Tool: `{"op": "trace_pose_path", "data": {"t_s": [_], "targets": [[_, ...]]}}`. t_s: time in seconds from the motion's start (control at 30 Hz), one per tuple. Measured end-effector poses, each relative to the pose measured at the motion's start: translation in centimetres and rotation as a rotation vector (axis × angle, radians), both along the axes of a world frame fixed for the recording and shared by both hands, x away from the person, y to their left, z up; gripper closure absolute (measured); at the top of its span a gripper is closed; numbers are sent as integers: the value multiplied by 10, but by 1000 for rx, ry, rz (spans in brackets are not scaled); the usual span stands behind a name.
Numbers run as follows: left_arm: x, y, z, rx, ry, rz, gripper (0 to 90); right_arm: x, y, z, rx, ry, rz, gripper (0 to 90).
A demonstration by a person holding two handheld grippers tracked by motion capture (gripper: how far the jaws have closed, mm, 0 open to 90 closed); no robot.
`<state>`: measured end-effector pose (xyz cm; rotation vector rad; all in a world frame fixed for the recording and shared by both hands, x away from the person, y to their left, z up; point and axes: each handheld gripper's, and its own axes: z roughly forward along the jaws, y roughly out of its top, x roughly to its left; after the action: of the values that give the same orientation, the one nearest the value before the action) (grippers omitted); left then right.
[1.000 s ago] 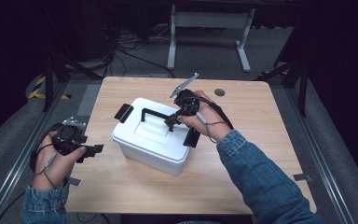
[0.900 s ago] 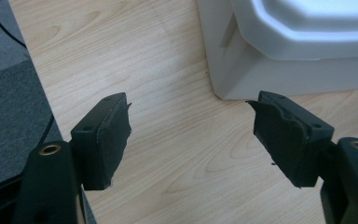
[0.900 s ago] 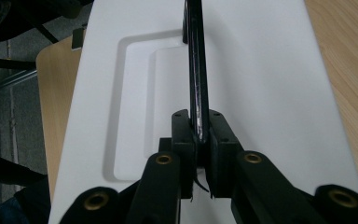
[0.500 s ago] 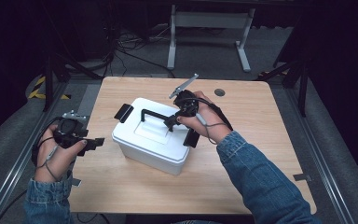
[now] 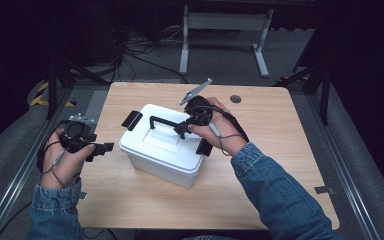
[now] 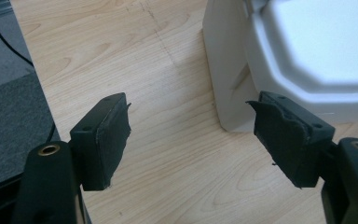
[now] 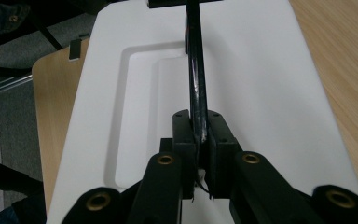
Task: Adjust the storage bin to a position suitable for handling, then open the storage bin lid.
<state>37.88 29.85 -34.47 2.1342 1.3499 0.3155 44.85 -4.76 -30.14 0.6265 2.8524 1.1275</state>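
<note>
So there's this white plastic box with a lid sitting about mid-table, a bit left of centre, on a light wood-grain tabletop. The plastic looks smooth and matte, with rounded corners and a shallow rectangular recess sunk into the lid. A thin black bar handle runs across the top, and there's a black latch flipped out on the far-left end, with another black one on the right end.

The right gripper is pinched tight on that handle; in the right gripper view you can see the black jaws pressed against both sides of the glossy bar. The left gripper hovers just left of the box with jaws spread wide, nothing between them. Its pads look like worn, frayed black foam. Denim sleeves on both arms.
</note>
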Motion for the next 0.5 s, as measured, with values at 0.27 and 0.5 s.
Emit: {"op": "trace_pose_path", "data": {"t_s": [0.27, 0.5], "targets": [[-1, 2, 0, -4, 0, 3, 275, -4, -5, 13, 45, -25, 1, 854], [0, 0, 0, 3, -1, 2, 274, -11, -15, 33, 82, -70, 5, 854]]}}
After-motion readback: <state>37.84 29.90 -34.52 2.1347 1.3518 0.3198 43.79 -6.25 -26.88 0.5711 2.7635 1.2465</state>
